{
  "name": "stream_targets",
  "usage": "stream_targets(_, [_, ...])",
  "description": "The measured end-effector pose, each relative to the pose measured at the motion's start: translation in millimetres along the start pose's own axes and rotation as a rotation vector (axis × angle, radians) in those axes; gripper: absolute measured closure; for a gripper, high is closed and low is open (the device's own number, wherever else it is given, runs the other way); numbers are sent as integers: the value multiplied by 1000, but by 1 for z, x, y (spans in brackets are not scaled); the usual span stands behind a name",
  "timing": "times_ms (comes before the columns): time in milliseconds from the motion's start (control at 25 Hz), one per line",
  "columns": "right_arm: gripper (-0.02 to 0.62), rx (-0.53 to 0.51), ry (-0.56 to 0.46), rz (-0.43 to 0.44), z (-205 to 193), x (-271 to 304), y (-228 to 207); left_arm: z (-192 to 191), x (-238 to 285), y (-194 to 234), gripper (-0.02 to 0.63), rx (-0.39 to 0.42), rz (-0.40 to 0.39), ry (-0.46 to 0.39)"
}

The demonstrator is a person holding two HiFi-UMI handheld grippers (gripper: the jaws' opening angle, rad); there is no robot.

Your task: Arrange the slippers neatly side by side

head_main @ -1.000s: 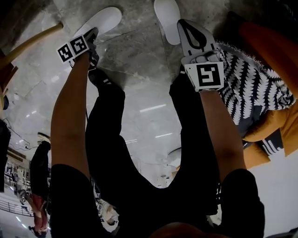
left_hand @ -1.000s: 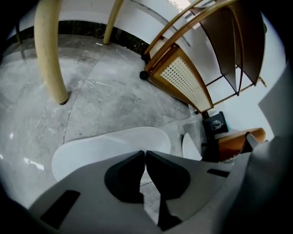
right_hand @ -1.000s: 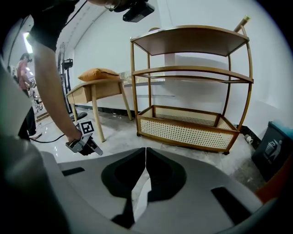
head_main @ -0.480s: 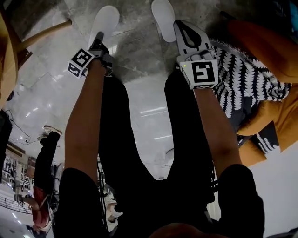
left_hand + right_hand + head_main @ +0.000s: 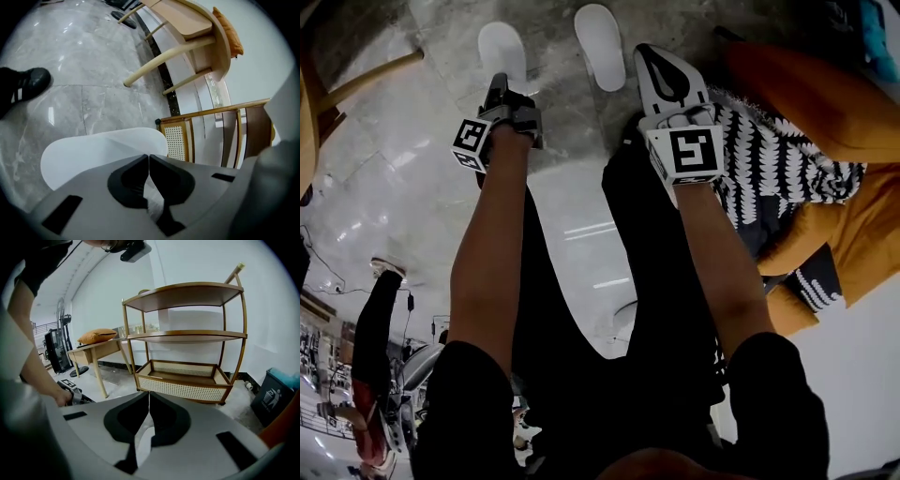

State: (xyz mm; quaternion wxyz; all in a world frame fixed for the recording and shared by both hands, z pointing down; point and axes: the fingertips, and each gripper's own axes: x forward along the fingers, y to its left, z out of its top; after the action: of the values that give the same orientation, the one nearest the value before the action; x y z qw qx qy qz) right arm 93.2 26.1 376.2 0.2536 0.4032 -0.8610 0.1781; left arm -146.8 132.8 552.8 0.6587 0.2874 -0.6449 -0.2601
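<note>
Lifted away from the slippers since a second ago, both grippers now sit higher and closer to the head camera, and the left gripper (image 5: pixel 498 84) has rolled so its marker cube shows a different face. Its jaws are pressed together with nothing between them; the left gripper view (image 5: pixel 149 157) shows only the left slipper (image 5: pixel 101 150) lying beyond the pads. The right gripper (image 5: pixel 647 52) is likewise closed and empty, its own view (image 5: pixel 149 394) looking level across the room.

On the grey marble floor (image 5: pixel 403 159) the left slipper (image 5: pixel 501 49), angled a second earlier, now lies roughly parallel to the right slipper (image 5: pixel 600 44). The two white slippers sit near each other but apart, toes pointing away from the person. The glossy tiles throw back streaks of ceiling light.

To the left a pale wooden table (image 5: pixel 187 21) with splayed legs carries an orange cushion (image 5: pixel 228 32). A three-tier shelf rack (image 5: pixel 187 333) with a cane-panelled base stands against the white wall, with a dark bin (image 5: pixel 274 397) on the floor near it. Black-and-white patterned fabric (image 5: pixel 769 159) lies at the person's right, and a black shoe (image 5: pixel 26 84) shows at the edge of the left gripper view.
</note>
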Motion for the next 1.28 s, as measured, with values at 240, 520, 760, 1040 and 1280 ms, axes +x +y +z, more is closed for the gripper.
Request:
stream_targets(240, [561, -19, 21, 9, -28, -3, -26, -37, 19, 26, 586, -122, -21, -59])
stream_targets(520, [561, -23, 28, 14, -55, -1, -45, -77, 38, 55, 586, -163, -6, -103])
stream_targets(760, [561, -58, 24, 35, -65, 1, -53, -96, 56, 78, 586, -150, 38, -157])
stream_targets(1040, [561, -54, 4, 21, -71, 2, -62, -109, 79, 91, 586, -162, 55, -195])
stream_targets(1280, [561, -72, 11, 19, -76, 3, -70, -111, 92, 100, 586, -116, 89, -194])
